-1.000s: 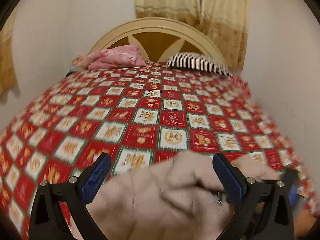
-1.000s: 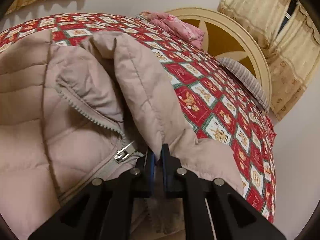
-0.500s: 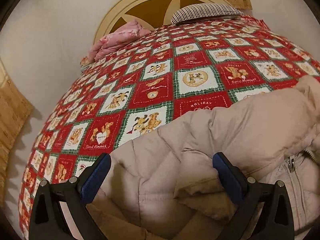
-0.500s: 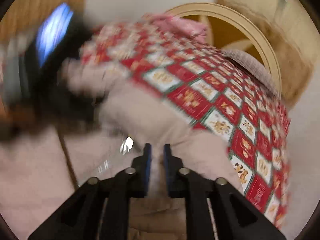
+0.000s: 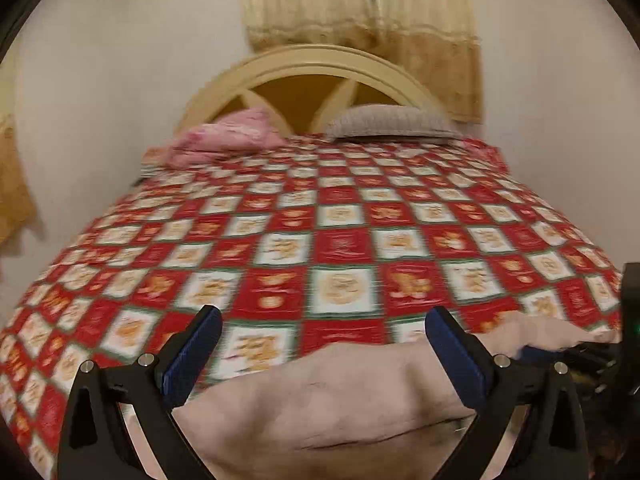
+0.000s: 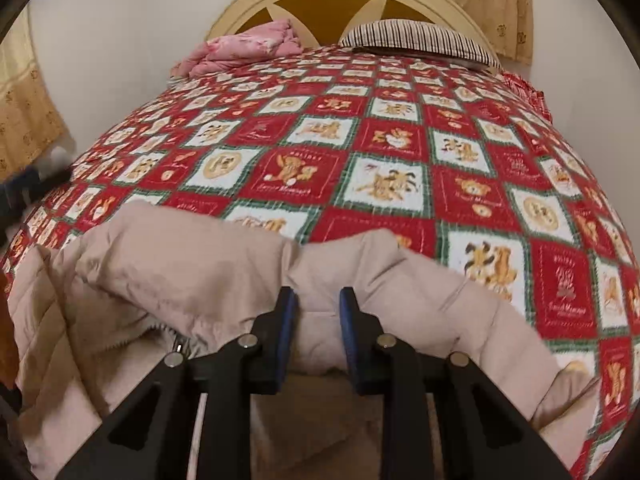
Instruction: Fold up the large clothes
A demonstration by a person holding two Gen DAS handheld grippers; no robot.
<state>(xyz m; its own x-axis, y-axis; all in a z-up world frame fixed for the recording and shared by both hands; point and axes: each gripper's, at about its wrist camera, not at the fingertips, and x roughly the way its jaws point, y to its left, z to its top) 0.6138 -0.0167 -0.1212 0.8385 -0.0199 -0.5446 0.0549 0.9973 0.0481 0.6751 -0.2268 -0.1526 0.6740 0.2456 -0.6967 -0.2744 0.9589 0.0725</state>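
A beige quilted jacket [image 5: 340,400] lies on the near part of the bed, its zipper [image 6: 178,346] showing in the right wrist view. My left gripper [image 5: 323,316] stands wide open above the jacket's far edge, with nothing pressed between its blue pads. My right gripper [image 6: 316,294] hovers over a puffy fold of the jacket [image 6: 192,264]. Its jaws are opening, a narrow gap shows between them, and the fabric lies under them without being pinched.
The red and white checked bedspread [image 5: 340,216] covers the whole bed. At the head lie a pink blanket [image 6: 248,50] and a striped pillow [image 6: 420,42] against a cream arched headboard [image 5: 312,64]. A yellow curtain [image 5: 360,20] hangs behind.
The right gripper was shut on a jacket fold; its jaws now stand apart and it has rolled level. The left view swung across the jacket and back toward the headboard.
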